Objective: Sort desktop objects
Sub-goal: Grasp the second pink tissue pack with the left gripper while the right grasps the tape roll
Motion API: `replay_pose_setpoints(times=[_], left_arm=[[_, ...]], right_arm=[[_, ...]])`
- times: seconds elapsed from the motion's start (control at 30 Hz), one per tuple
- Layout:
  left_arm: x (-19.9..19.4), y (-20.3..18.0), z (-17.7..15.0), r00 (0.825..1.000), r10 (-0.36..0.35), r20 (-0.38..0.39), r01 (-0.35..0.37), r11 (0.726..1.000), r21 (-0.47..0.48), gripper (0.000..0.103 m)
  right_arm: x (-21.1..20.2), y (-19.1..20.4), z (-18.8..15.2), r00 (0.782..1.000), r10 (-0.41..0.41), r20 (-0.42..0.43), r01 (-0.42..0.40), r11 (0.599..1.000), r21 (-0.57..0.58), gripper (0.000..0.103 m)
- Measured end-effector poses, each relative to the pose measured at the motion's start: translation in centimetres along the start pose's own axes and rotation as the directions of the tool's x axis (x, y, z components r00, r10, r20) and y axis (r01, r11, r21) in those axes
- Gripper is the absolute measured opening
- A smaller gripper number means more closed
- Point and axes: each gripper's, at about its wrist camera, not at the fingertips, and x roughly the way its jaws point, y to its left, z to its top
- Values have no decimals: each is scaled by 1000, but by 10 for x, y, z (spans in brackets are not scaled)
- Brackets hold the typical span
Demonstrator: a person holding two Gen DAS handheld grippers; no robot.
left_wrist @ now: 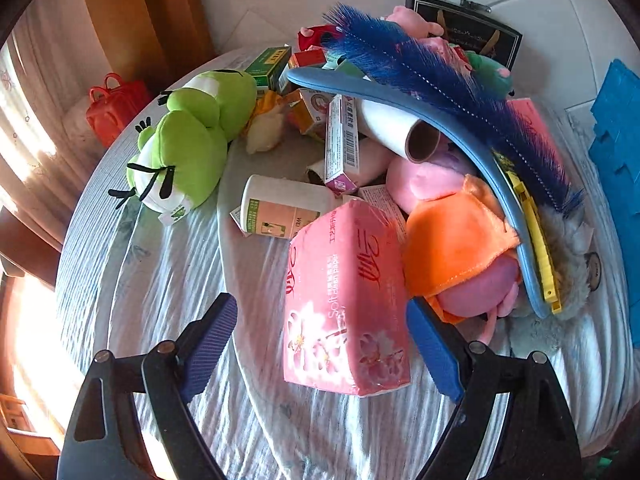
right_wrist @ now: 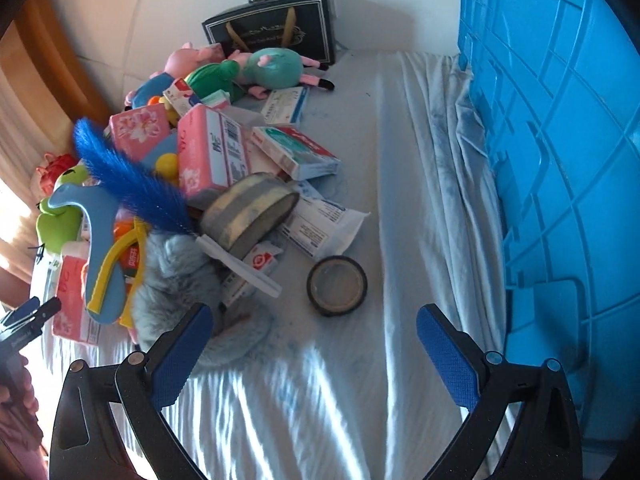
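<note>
1. Left wrist view: left hand-held gripper [left_wrist: 322, 338] spread wide, straddling the near end of a pink tissue pack [left_wrist: 346, 300]; pads beside the pack, not pressing it. No earlier picture to compare.
2. Left of the pack, bare striped cloth on the tabletop [left_wrist: 132, 280], open out to the rounded edge.
3. Beyond: white bottle [left_wrist: 280, 206] lying flat, green frog plush [left_wrist: 188, 144] further left, orange-and-pink plush [left_wrist: 460, 252] touching the pack on the right.
4. Farthest: blue feather duster [left_wrist: 440, 80] across the heap.
5. Right wrist view: right hand-held gripper [right_wrist: 314, 334] spread, nothing between the pads; black tape roll [right_wrist: 337, 286] just ahead.
6. Blue crate [right_wrist: 560, 160] walling the right; open cloth between crate and heap.
</note>
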Motion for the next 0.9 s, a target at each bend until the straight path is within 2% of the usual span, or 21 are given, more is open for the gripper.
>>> replay_pose_setpoints(times=[0.13, 0.23, 0.27, 0.3, 0.33, 0.47, 0.5, 0.53, 0.6, 0.73, 0.87, 0.9], left_arm=[[14, -19, -6, 994, 107, -30, -106, 994, 36, 87], [24, -22, -6, 994, 96, -46, -95, 995, 26, 86], [26, -20, -6, 996, 73, -51, -72, 997, 16, 82], [28, -17, -5, 997, 41, -64, -41, 999, -1, 68], [30, -13, -5, 996, 25, -82, -27, 999, -25, 59], [24, 12, -2, 996, 57, -66, -62, 995, -83, 56], [23, 19, -1, 995, 76, -65, -82, 992, -99, 56], [21, 27, 0, 994, 90, -60, -96, 988, -118, 56], [20, 40, 2, 993, 98, -61, -106, 982, -158, 56], [26, 48, 3, 992, 96, -81, -108, 980, -168, 56], [30, 40, 4, 995, 67, -75, -75, 991, -106, 56], [31, 38, 5, 995, 64, -74, -71, 993, -96, 56]], right_arm=[[14, -9, -3, 999, -23, -32, 23, 1000, 19, 103], [26, -19, 0, 998, -56, -30, 57, 998, 27, 103], [30, -22, 2, 998, -60, -31, 61, 998, 27, 103], [36, -25, 4, 998, -54, -37, 55, 998, 28, 103], [42, -28, 5, 998, -47, -50, 49, 998, 26, 103], [64, -27, 7, 994, -48, -98, 47, 999, -18, 103], [68, -25, 6, 993, -48, -104, 45, 999, -30, 96], [70, -23, 6, 993, -50, -106, 45, 998, -43, 79], [77, -20, 5, 992, -43, -123, 35, 997, -66, 65], [96, -15, 5, 986, -14, -164, 1, 997, -78, 65], [108, -14, 6, 983, -23, -183, 8, 997, -81, 65], [110, -14, 7, 982, -24, -185, 9, 997, -82, 61]])
